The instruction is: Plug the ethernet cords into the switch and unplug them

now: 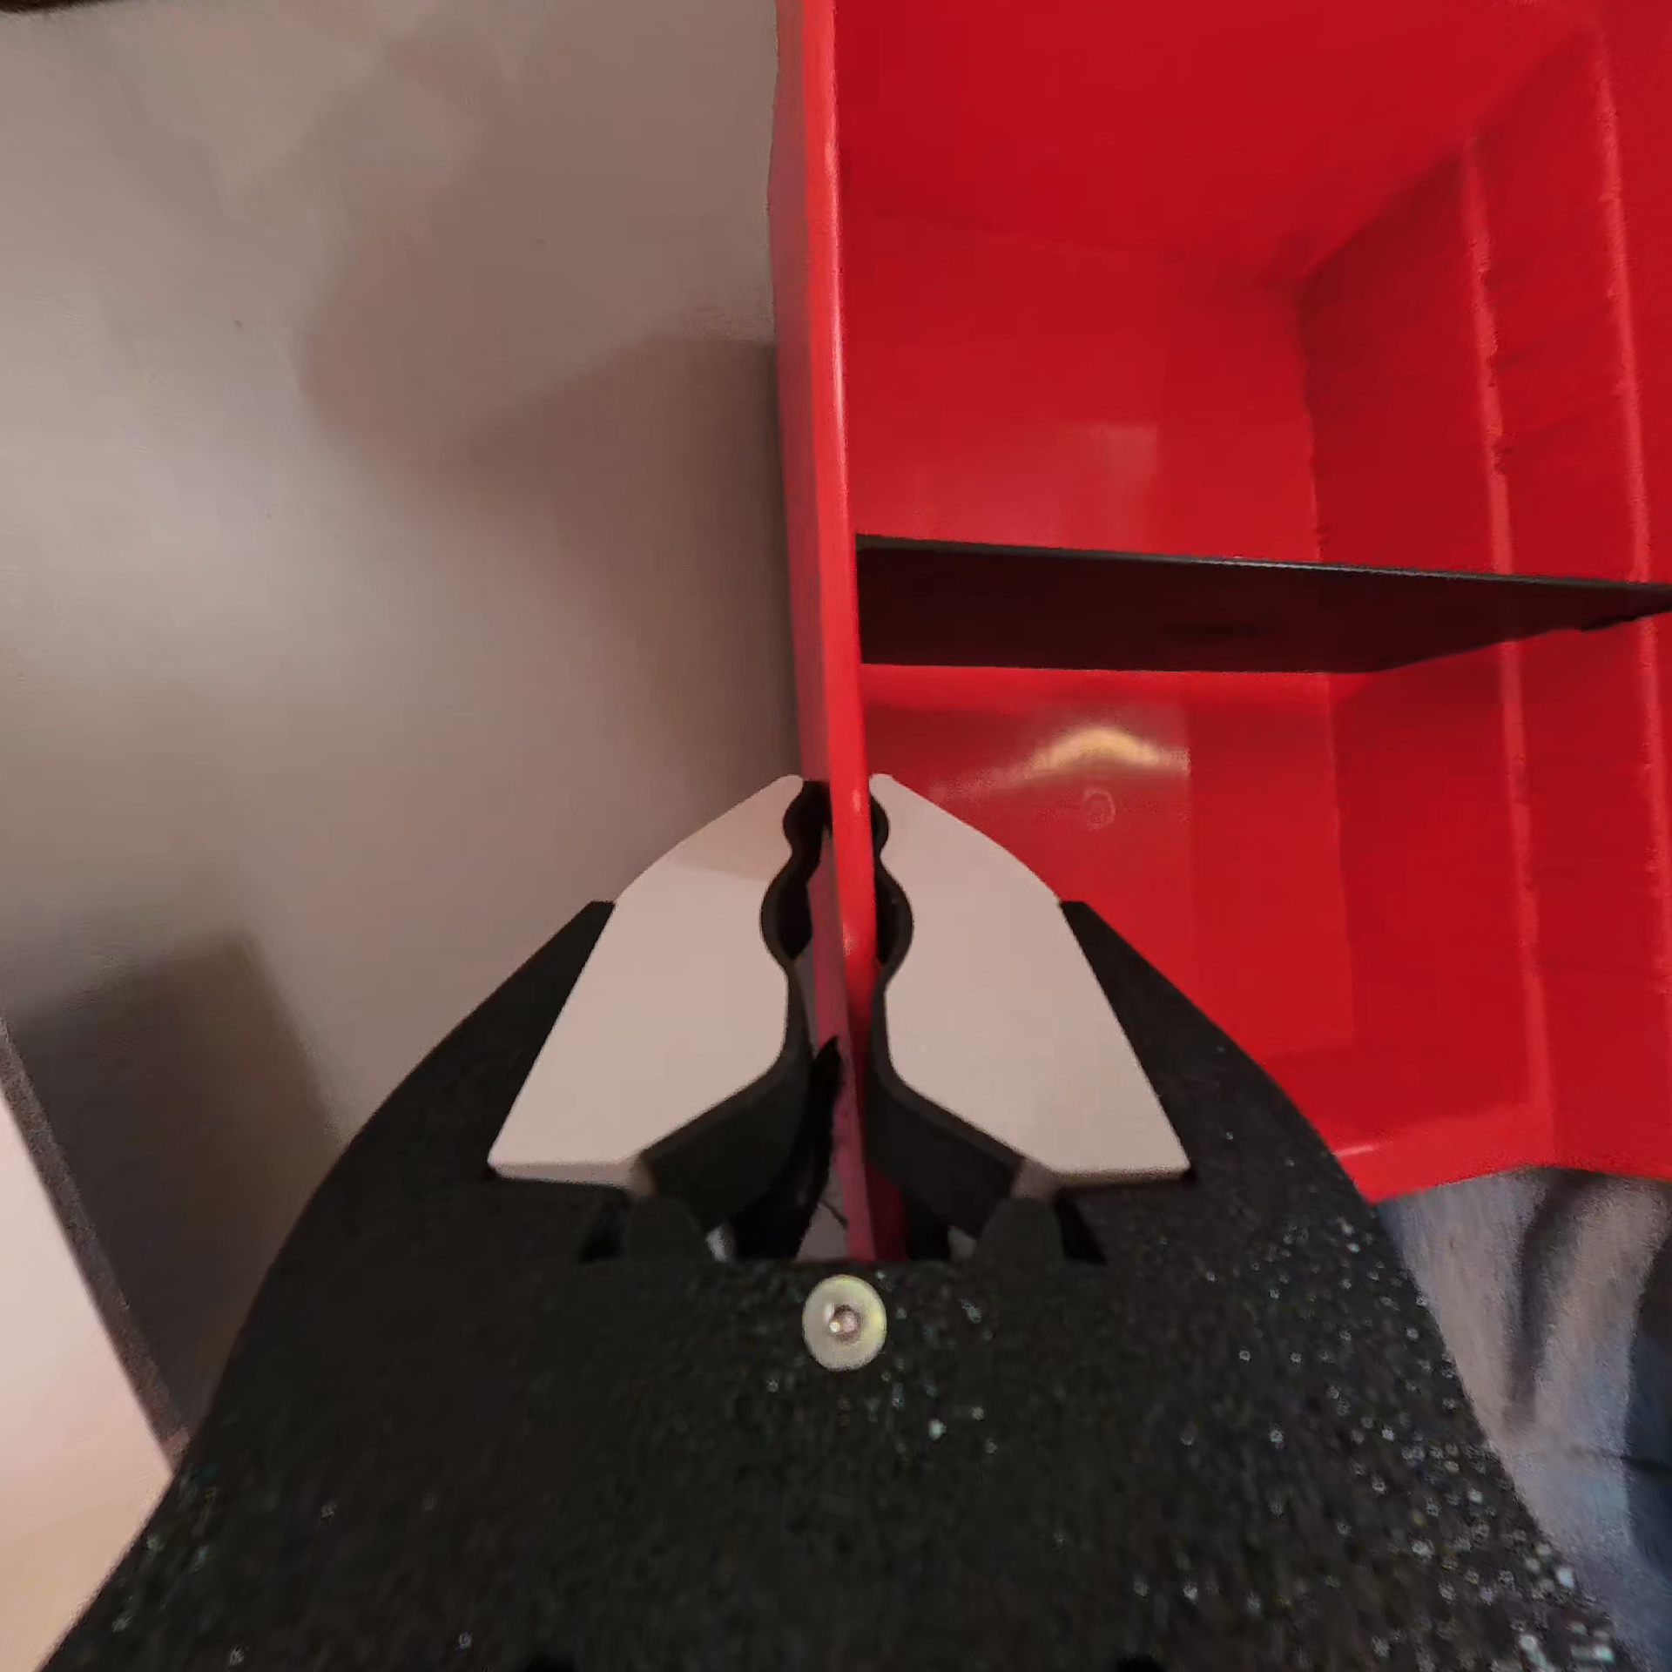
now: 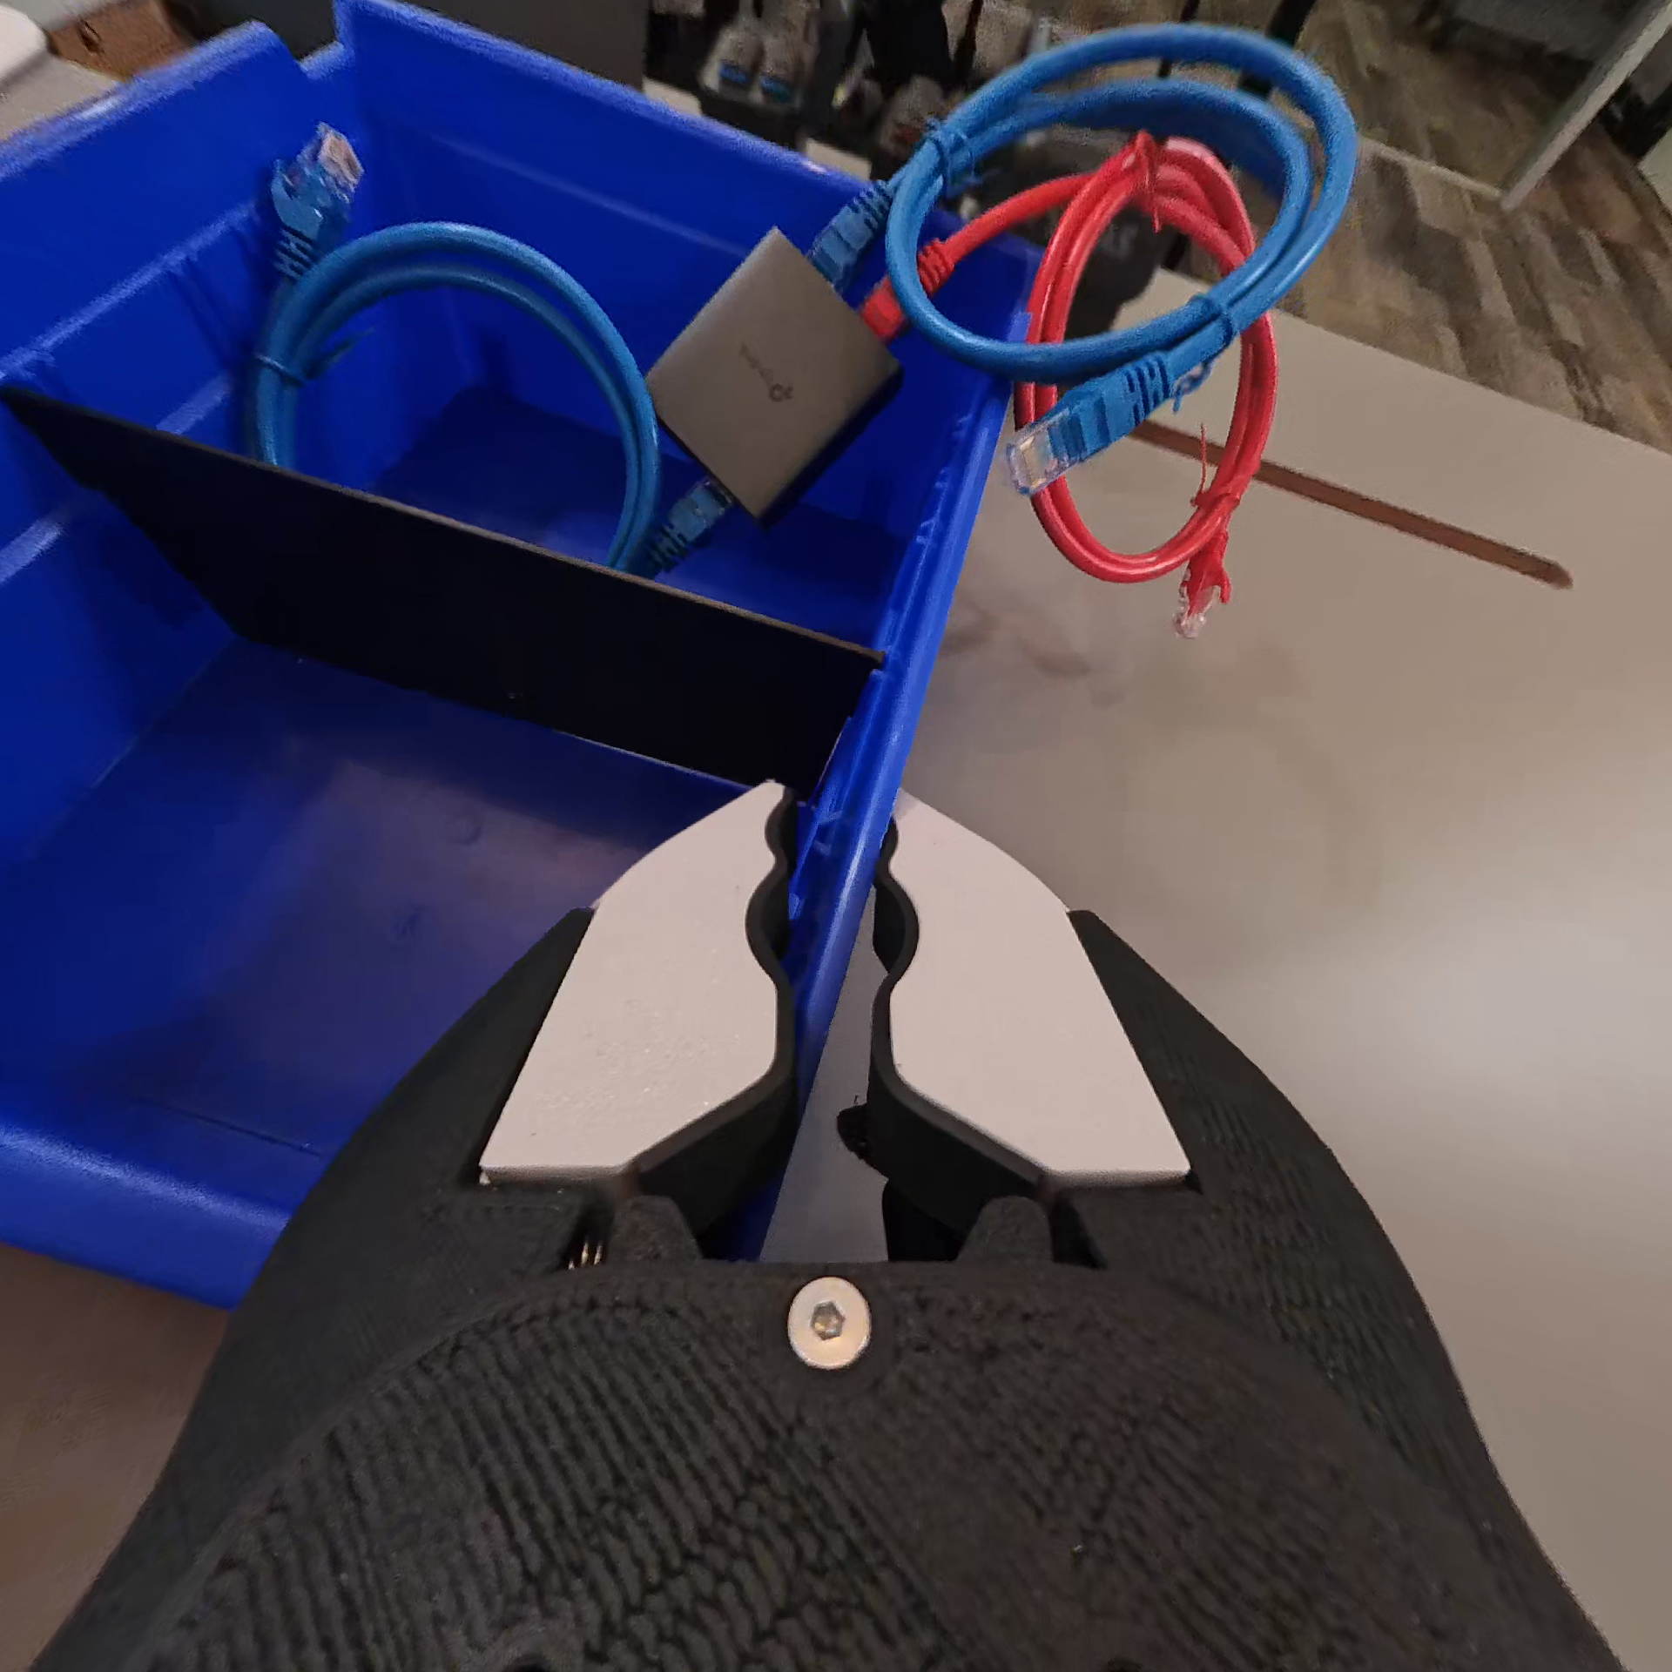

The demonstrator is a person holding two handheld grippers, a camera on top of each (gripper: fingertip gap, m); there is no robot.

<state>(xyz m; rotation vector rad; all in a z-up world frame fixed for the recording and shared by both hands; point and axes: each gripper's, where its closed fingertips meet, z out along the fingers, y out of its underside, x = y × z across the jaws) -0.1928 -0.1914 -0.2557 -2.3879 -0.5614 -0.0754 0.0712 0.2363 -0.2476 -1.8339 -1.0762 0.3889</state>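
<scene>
In the left wrist view my left gripper (image 1: 837,801) is shut on the left wall of a red plastic bin (image 1: 1086,380). A black divider (image 1: 1221,606) splits the bin into two compartments; both look empty. In the right wrist view my right gripper (image 2: 837,810) is shut on the right wall of a blue plastic bin (image 2: 271,905) with a black divider (image 2: 452,588). Its far compartment holds a coiled blue network cable (image 2: 452,271) and a grey box (image 2: 769,371). A second blue cable (image 2: 1113,208) and a red cable (image 2: 1149,362) plug into the box and hang over the wall.
Both bins sit on a pale tabletop (image 2: 1312,859). A dark strip (image 2: 1357,516) lies on the table to the right of the blue bin. Beyond the table edge are a patterned floor (image 2: 1448,226) and dark equipment. Blue fabric (image 1: 1583,1357) shows at lower right in the left wrist view. About 50 cm separates my left fingertips from my right.
</scene>
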